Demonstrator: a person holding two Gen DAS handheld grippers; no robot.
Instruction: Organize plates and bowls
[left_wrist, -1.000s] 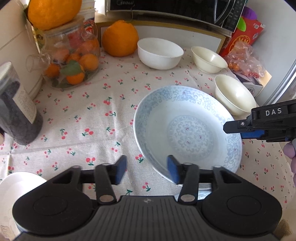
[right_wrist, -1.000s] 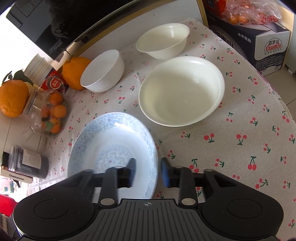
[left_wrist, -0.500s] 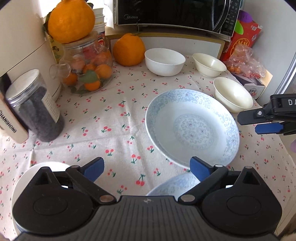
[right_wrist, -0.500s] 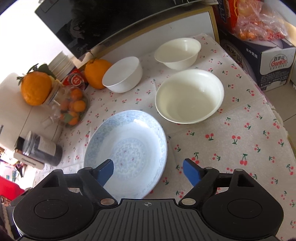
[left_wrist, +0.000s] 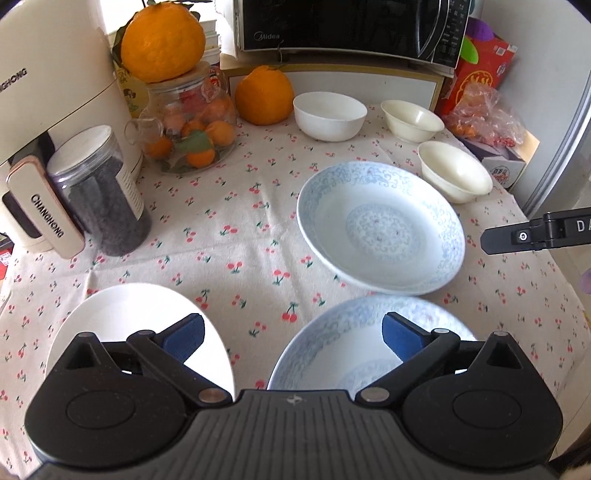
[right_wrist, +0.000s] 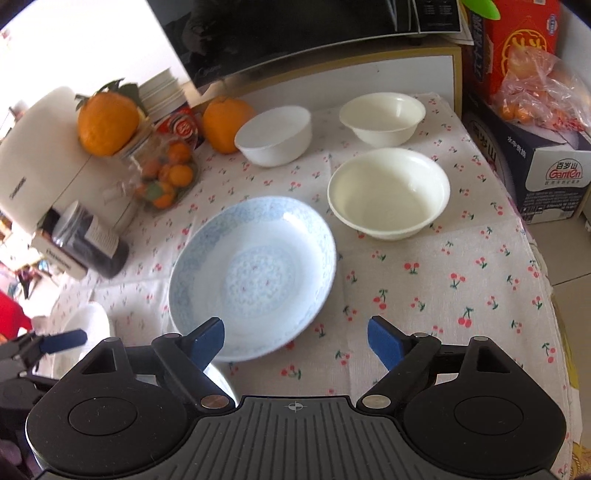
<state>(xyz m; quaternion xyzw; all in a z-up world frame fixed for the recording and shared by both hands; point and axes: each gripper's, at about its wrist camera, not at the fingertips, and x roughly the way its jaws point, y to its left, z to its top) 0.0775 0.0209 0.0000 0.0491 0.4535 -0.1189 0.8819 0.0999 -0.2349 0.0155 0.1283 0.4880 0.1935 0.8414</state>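
Note:
A blue-patterned plate (left_wrist: 380, 229) (right_wrist: 255, 273) lies on the cherry-print cloth, free of both grippers. Its near rim overlaps a second blue-patterned plate (left_wrist: 343, 343) at the front. A plain white plate (left_wrist: 140, 325) (right_wrist: 85, 328) lies front left. At the back stand a white bowl (left_wrist: 328, 114) (right_wrist: 275, 134) and two cream bowls (left_wrist: 412, 120) (left_wrist: 456, 175), the larger one (right_wrist: 388, 192) right of the plate. My left gripper (left_wrist: 291, 336) hovers over the front plates, its jaws opening with nothing between them. My right gripper (right_wrist: 295, 341) is open and empty, short of the plate's near rim.
A microwave (left_wrist: 351, 26) stands at the back, with oranges (left_wrist: 264, 96) and a glass jar of fruit (left_wrist: 188, 136) beside it. A dark jar (left_wrist: 99, 192) and a white appliance (left_wrist: 44, 92) crowd the left. Boxes and bagged fruit (right_wrist: 535, 96) line the right edge.
Both grippers' jaws have spread wide from a narrow gap at the blue plate's near rim. Both have drawn back and up, bringing the front plates into view.

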